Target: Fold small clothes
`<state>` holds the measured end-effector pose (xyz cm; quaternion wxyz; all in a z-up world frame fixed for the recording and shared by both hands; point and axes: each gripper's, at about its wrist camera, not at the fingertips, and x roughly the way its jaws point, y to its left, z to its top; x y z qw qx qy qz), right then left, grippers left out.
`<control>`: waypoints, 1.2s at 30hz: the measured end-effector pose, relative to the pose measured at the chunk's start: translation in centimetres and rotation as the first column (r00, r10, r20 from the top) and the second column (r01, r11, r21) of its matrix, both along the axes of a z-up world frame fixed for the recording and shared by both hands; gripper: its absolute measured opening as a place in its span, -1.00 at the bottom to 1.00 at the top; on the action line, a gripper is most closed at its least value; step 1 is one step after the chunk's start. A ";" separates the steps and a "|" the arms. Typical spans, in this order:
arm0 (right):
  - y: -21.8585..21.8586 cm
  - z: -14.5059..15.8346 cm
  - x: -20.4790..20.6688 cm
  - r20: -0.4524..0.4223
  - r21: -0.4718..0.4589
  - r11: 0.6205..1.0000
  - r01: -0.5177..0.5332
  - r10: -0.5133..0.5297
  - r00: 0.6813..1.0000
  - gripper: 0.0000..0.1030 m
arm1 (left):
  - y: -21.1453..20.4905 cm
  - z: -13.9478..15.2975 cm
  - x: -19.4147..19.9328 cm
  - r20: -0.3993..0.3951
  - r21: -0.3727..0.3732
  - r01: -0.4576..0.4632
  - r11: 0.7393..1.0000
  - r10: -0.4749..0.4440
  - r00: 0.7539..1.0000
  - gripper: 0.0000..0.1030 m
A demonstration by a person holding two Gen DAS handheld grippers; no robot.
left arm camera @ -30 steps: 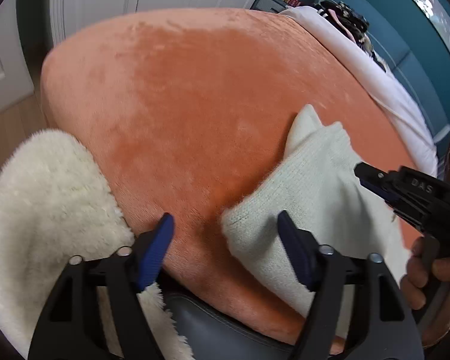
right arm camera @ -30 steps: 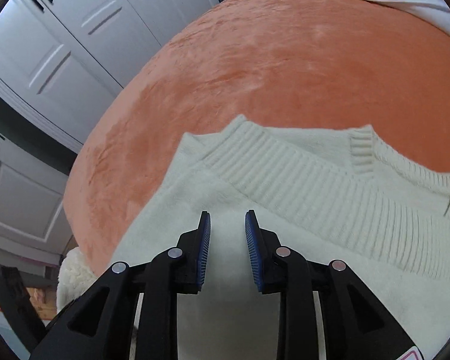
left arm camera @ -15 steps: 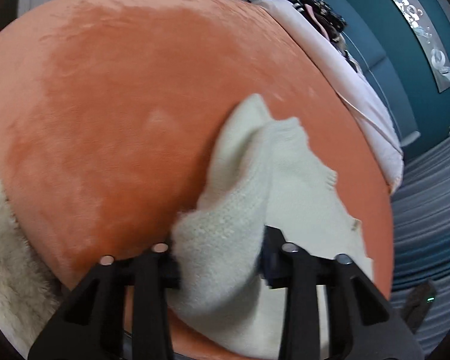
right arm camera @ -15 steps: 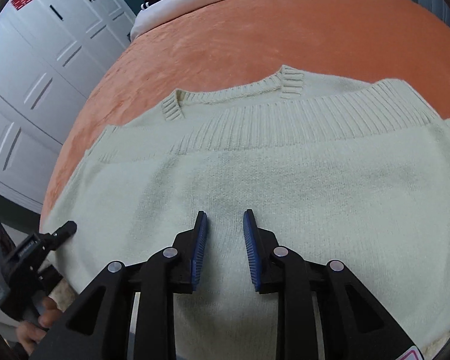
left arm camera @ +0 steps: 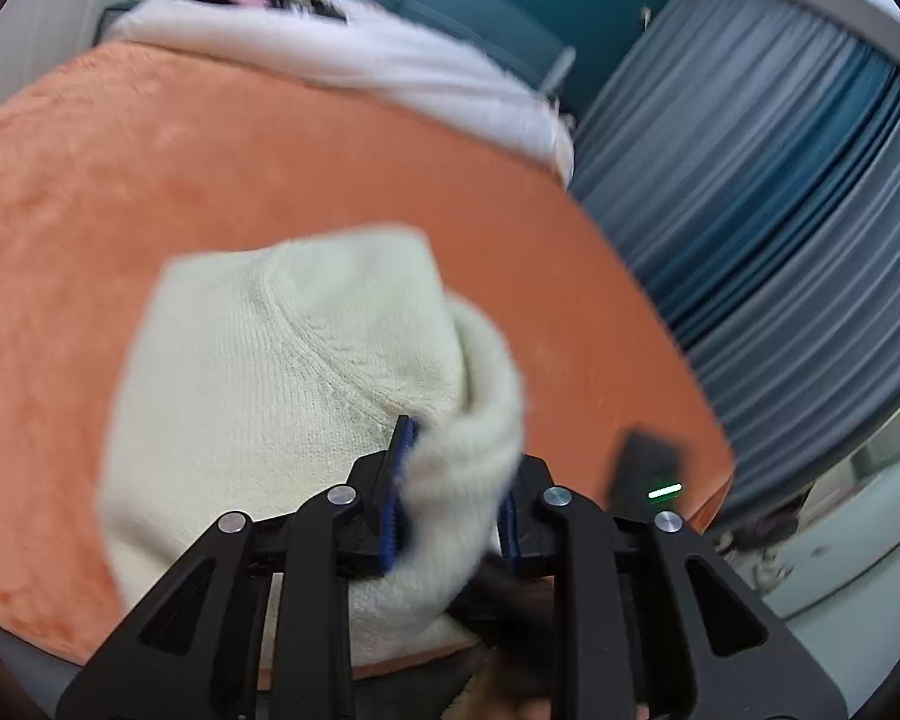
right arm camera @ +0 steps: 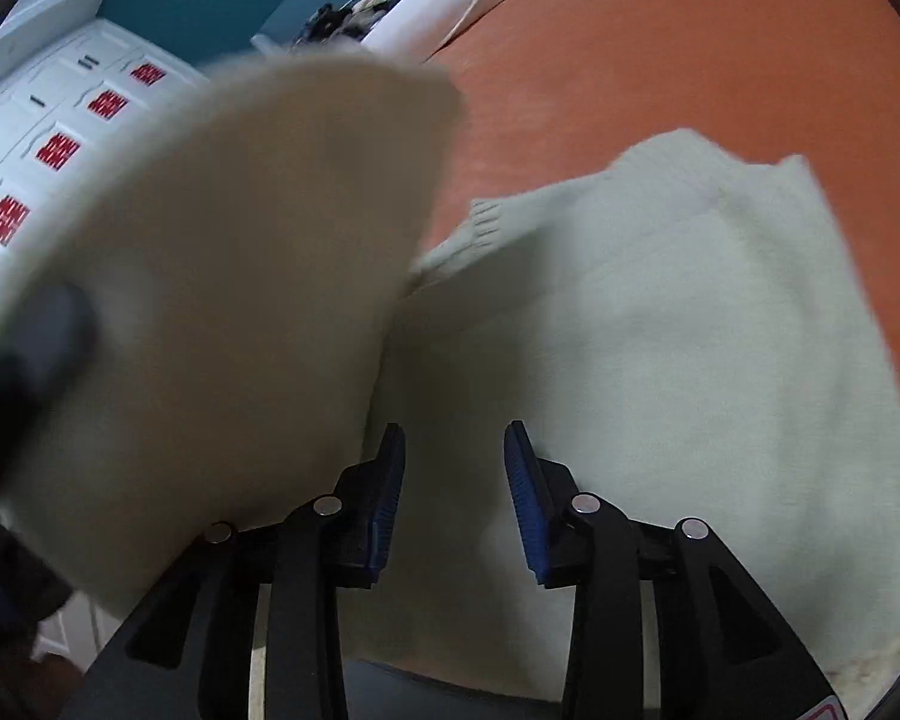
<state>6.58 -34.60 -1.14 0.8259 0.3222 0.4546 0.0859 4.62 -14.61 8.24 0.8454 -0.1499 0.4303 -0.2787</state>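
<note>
A cream knitted sweater [left arm camera: 270,372] lies on the orange plush bed cover [left arm camera: 150,138]. My left gripper [left arm camera: 450,504] is shut on a bunched edge of the sweater and holds it lifted over the rest of the garment. In the right wrist view the lifted part [right arm camera: 222,276] hangs blurred at the left, with the left gripper's dark body [right arm camera: 24,348] behind it. My right gripper [right arm camera: 453,492] is open, its blue pads either side of flat sweater fabric [right arm camera: 660,360], gripping nothing.
White bedding [left arm camera: 354,60] and dark clothes lie at the far end of the bed. Blue-grey curtains [left arm camera: 780,210] hang to the right. White cupboards with red labels [right arm camera: 60,150] stand at the left. The bed's near edge is just below both grippers.
My left gripper closed on the sweater's edge and swung it up and across to the right. My right gripper opened somewhat wider and stayed over the sweater's body.
</note>
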 end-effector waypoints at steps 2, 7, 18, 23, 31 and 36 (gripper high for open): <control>-3.2 -0.6 -2.2 -0.021 0.000 0.998 0.065 -0.065 0.998 -0.28 | -1.7 -2.2 -0.8 -0.027 0.050 0.047 0.998 -0.045 0.999 -0.53; -5.7 0.6 -5.0 0.018 0.142 0.983 0.115 -0.119 0.993 0.18 | 0.1 -1.2 -5.4 0.100 0.141 0.100 0.985 -0.114 0.988 0.52; -1.0 4.2 -0.5 -0.021 0.200 0.980 -0.011 0.015 1.000 0.41 | 8.2 -6.6 -5.1 0.010 0.451 -0.049 0.891 0.050 0.999 0.76; 0.2 6.6 -1.9 0.011 0.075 0.996 -0.054 0.054 0.998 0.61 | 8.1 -7.1 -5.2 0.022 0.435 -0.063 0.898 0.059 0.998 0.76; 5.1 4.3 0.1 -0.053 -0.156 0.977 -0.144 0.137 0.989 -0.39 | 8.9 -9.3 -3.9 -0.096 0.361 -0.031 0.932 0.070 0.993 -0.07; 0.2 11.4 -3.1 0.273 0.062 0.993 -0.097 0.076 0.959 -0.56 | 8.2 -7.3 -5.3 -0.064 0.290 0.010 0.957 0.008 0.998 -0.47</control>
